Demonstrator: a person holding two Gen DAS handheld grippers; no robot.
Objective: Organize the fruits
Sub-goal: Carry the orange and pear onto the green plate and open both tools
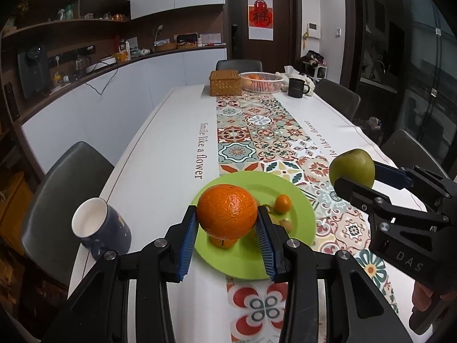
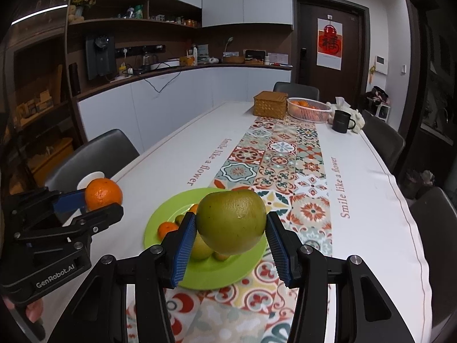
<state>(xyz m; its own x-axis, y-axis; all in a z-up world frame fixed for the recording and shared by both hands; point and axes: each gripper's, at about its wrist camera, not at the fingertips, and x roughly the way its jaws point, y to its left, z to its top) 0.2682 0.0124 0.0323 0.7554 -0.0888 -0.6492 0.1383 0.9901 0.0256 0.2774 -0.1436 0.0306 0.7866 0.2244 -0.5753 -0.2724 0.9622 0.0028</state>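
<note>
My left gripper (image 1: 227,228) is shut on a large orange (image 1: 227,211) and holds it above the near part of a green plate (image 1: 300,200). My right gripper (image 2: 231,234) is shut on a green apple (image 2: 231,221) and holds it above the same plate (image 2: 160,220). On the plate lie a small orange (image 1: 282,203), other small fruits (image 1: 285,224) and a pale green fruit (image 2: 201,247), partly hidden. The right gripper with the apple (image 1: 352,168) shows at right in the left wrist view; the left gripper with the orange (image 2: 103,194) shows at left in the right wrist view.
A dark blue mug (image 1: 100,228) stands left of the plate near the table edge. At the far end are a wicker box (image 1: 225,82), a pink basket of oranges (image 1: 261,81) and a black mug (image 1: 297,87). Grey chairs (image 1: 68,188) surround the table.
</note>
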